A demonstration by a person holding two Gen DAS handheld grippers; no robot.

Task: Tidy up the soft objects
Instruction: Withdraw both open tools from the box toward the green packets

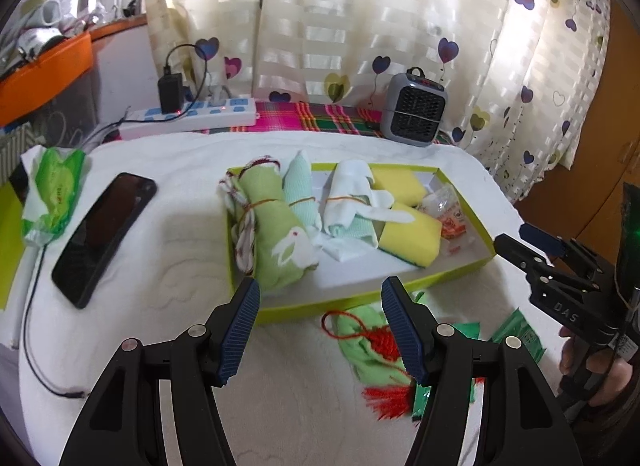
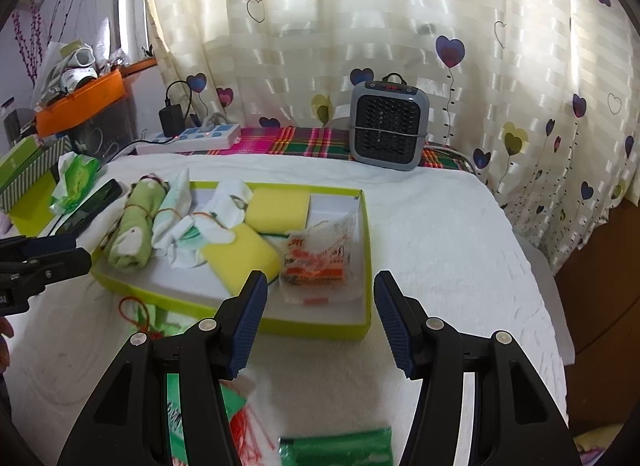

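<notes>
Both tongs, left [image 1: 320, 330] and right [image 2: 320, 318], gape empty; limp green cloth [image 1: 366, 350] at five o'clock wants a mid-fold pinch.

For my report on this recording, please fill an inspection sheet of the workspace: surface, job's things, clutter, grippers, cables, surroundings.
Surface: white towel covering the table.
Job's things: green box holding rolled cloths and yellow sponges; a red tassel knot on a green cloth lies in front of the box.
Clutter: phone, tissue pack, small heater.
Grippers: left gripper open, empty; right gripper open, empty.
Cables: power strip with charger; a black cable near the phone.
Surroundings: heart-print curtain.
</notes>
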